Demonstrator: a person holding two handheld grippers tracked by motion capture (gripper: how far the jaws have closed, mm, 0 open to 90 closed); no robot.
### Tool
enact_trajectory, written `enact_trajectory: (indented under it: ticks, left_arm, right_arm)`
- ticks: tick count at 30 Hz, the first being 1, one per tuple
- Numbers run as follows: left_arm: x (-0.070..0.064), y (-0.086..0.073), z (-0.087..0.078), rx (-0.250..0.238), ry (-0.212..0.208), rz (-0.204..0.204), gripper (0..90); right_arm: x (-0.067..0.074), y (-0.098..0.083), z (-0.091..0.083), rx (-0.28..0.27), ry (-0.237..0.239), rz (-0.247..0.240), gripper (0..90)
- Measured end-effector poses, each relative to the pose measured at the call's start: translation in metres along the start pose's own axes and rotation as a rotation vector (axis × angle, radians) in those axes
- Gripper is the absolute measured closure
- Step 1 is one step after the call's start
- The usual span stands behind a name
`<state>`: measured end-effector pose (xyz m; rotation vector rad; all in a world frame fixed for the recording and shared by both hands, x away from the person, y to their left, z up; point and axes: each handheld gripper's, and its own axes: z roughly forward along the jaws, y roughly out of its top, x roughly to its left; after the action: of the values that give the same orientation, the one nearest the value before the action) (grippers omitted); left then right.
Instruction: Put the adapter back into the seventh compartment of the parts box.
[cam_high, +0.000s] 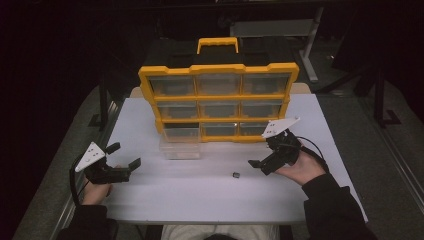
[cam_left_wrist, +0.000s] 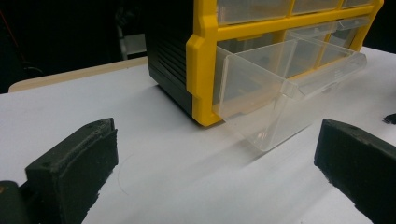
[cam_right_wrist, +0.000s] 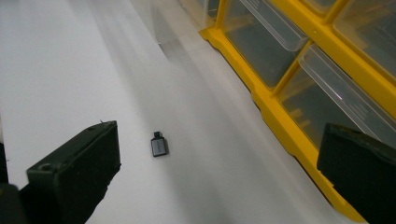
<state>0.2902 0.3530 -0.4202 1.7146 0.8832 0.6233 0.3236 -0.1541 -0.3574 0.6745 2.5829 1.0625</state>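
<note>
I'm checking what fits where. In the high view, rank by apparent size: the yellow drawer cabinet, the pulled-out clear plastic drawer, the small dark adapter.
1. Yellow-framed drawer cabinet, by far the largest.
2. Pulled-out clear plastic drawer, bottom left.
3. Small dark adapter, a speck on the white table.

place: workshop or lab | cues: yellow parts organizer (cam_high: 218, 95), white worktable (cam_high: 150, 190), dark room, metal frames

a person in dark long sleeves is gripping two black grippers: the left gripper (cam_high: 125, 156) at 8 o'clock, the right gripper (cam_high: 260, 156) at 4 o'clock, each bearing a grey three-cornered plate and trailing black cable.
</note>
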Motion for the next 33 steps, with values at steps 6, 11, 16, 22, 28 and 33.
enact_trajectory:
  ticks: [6,11,16,22,28,33]
  left_arm:
    - [0.000,0.000,0.000,-0.001,0.001,-0.002,0.0]
    - [0.000,0.000,0.000,0.001,-0.001,0.000,0.0]
    - [0.000,0.000,0.000,0.001,0.001,0.001,0.0]
    - [0.000,0.000,0.000,0.004,0.000,0.004,0.0]
    - [0.000,0.000,0.000,0.002,0.001,0.002,0.0]
    - [0.000,0.000,0.000,0.004,0.000,0.006,0.0]
  right_arm:
    - [0.001,0.004,0.006,0.014,0.010,-0.013,0.0]
    - [0.003,0.006,0.011,0.026,0.020,-0.017,0.0]
    - [0.004,0.007,0.016,0.041,0.026,-0.028,0.0]
    - [0.006,0.007,0.023,0.063,0.032,-0.036,0.0]
    - [0.008,0.007,0.030,0.083,0.043,-0.045,0.0]
    - [0.009,0.006,0.038,0.100,0.053,-0.048,0.0]
